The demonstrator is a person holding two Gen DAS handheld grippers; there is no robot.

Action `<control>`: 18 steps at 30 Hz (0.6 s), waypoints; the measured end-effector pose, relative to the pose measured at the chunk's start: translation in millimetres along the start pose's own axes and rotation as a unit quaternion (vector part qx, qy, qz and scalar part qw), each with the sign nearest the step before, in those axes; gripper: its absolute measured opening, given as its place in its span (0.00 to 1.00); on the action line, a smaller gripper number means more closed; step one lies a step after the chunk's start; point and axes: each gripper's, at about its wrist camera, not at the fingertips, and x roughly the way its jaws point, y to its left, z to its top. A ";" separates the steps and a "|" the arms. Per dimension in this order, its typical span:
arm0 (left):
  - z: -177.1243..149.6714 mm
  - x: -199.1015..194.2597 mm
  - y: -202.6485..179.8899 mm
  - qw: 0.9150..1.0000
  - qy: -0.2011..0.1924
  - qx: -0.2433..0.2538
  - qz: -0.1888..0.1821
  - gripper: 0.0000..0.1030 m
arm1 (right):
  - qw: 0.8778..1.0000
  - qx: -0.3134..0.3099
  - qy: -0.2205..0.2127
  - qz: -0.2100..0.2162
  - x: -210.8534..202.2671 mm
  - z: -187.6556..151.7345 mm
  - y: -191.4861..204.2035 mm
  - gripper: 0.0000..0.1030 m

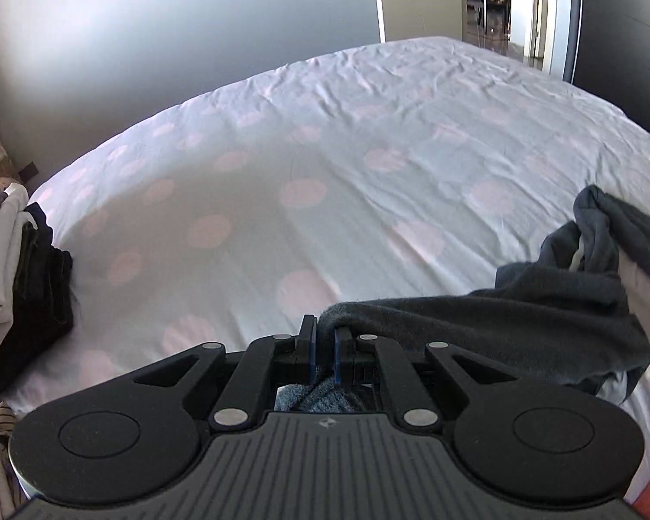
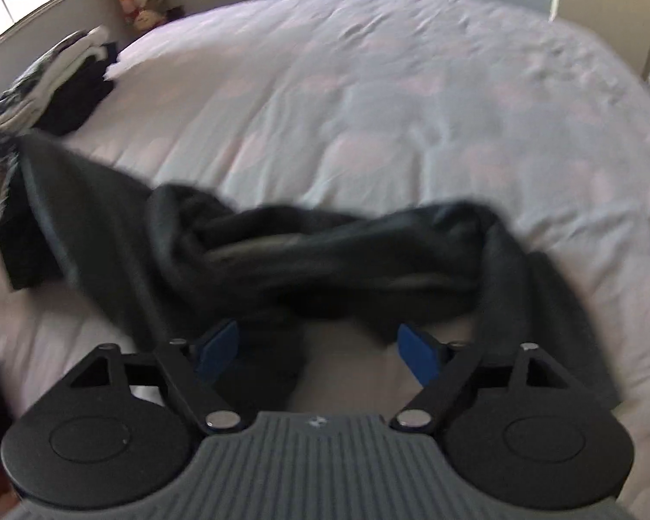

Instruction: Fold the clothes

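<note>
Garment: dark garment (image 2: 307, 255) lies crosswise, just ahead of your right gripper (image 2: 320, 351).
Jaws: right spread, nearest; left gripper (image 1: 325, 338) pinching its end.

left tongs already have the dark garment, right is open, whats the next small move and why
Probably ease the right tongs forward and close them on the near edge of the dark garment. They are open with nothing between them, the garment lies twisted and bunched on the bed, and the left tongs pinch only one end, so spreading it likely needs a second grip.
</note>
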 end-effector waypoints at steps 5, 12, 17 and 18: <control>8.0 -20.1 -3.9 1.000 -0.018 -0.009 -0.008 0.08 | 0.997 0.010 0.075 0.002 49.4 -26.0 28.1 0.85; 4.1 -58.6 -20.2 0.999 -0.036 0.004 -0.001 0.08 | 0.994 0.100 0.042 -0.004 47.5 -20.7 26.2 0.11; -5.0 -102.9 -24.5 0.998 -0.059 -0.003 0.004 0.08 | 0.995 0.080 -0.046 -0.048 -33.0 -14.9 40.0 0.09; -7.8 -115.5 -25.6 0.998 -0.065 -0.004 0.004 0.08 | 0.993 0.080 -0.066 -0.055 -52.5 -14.7 41.2 0.09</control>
